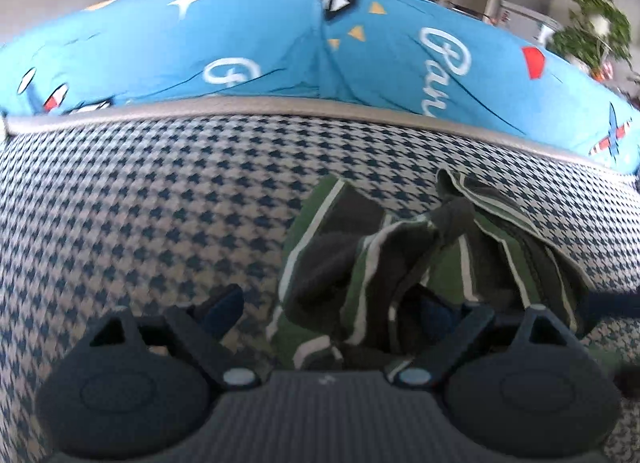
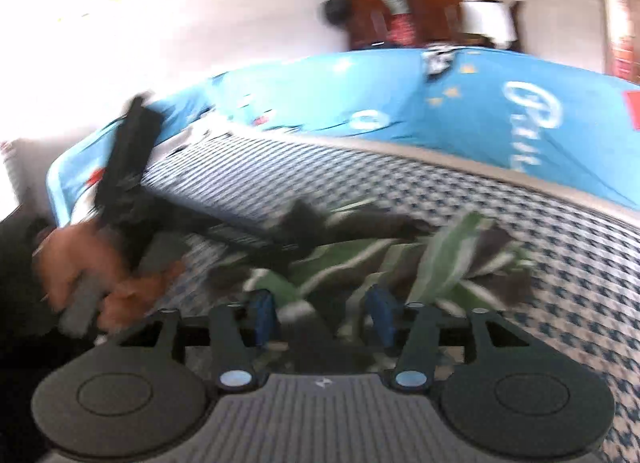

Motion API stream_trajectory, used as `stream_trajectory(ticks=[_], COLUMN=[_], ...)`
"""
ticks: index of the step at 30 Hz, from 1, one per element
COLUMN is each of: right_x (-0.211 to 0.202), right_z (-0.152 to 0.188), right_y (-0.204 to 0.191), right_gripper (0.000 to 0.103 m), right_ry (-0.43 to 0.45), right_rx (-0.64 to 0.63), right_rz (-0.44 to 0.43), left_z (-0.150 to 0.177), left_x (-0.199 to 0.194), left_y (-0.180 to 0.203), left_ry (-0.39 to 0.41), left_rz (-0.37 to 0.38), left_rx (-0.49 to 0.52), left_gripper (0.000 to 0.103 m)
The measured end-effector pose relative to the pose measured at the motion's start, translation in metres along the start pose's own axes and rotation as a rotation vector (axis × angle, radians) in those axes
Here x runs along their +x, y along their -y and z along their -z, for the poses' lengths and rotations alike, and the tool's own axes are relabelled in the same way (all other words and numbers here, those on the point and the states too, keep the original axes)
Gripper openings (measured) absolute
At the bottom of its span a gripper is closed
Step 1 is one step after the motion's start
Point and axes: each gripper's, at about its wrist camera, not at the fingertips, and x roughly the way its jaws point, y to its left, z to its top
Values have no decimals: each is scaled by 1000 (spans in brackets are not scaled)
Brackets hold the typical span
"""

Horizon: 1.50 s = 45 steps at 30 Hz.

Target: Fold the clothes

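From the left wrist view, the left gripper (image 1: 328, 307) points down at a houndstooth cushion (image 1: 160, 191), its jaws spread wide. The green, grey and white striped garment (image 1: 400, 255) lies crumpled on that cushion, bunched over the right-hand jaw and spilling beyond it, while the left-hand jaw stands over bare houndstooth. Nothing is pinched here: the jaws are released, and the cloth only drapes across one side. Beyond the jaws a grey piped edge runs across, and past it a blue printed sheet (image 1: 260, 47) with white lettering.

To do this step well, I'd say the left gripper should pick one clear edge or corner of the heap, not the thick middle, and close on a single layer so the garment can be drawn flat.

From the right wrist view, heavily blurred, the right gripper (image 2: 324, 315) has its blue pads partly apart with striped cloth lying between and ahead of them. The pads do not seem to press on it, so I read these jaws as released too. To their left, a hand (image 2: 92, 263) holds the other gripper's black body.

The right side would best take the opposite edge, so both pull the cloth taut and level before any fold; grabbing a wad would likely lock the wrinkles in.
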Motion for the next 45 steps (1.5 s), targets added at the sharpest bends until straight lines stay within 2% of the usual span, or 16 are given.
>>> stream_trajectory(ticks=[5,10,13,16,19,22,31,33,35,36,38,45], right_x=[14,26,17,5,-6,2,43,51,57,59,57,19], right_z=[-3,-18,-16,-16,-15,-18,-16,-15,-14,-13,-13,-7], right_y=[13,1,-6,-2,3,5,-18,-18,-16,-15,-12,-10], right_gripper=[59,61,63,64,69,69,69,63,41,37,17,11], right_ry=[-29,-47,-19,16,69,93,59,50,32,22,27,132], right_rx=[63,43,1,31,104,155,130,138,156,164,175,230], right_rz=[79,-6,-15,-57,-50,-32,-3,17,33,44,58,124], left_z=[19,33,40,47,56,66,87,91,96,98,100,101], left_x=[-9,-14,-17,-20,-20,-19,-30,-33,-36,-37,-41,-58], left_y=[-11,-28,-36,-40,-42,-42,-37,-35,-33,-31,-31,-33], left_ry=[-7,-25,-27,-31,-43,-48,-19,-14,-7,-2,9,76], left_rz=[-22,-48,-65,-78,-86,-89,-103,-101,-98,-96,-80,-31], left_rx=[-50,-108,-119,-122,-125,-128,-101,-99,-95,-94,-112,-166], left_gripper=[92,93,95,96,96,96,96,96,96,96,96,96])
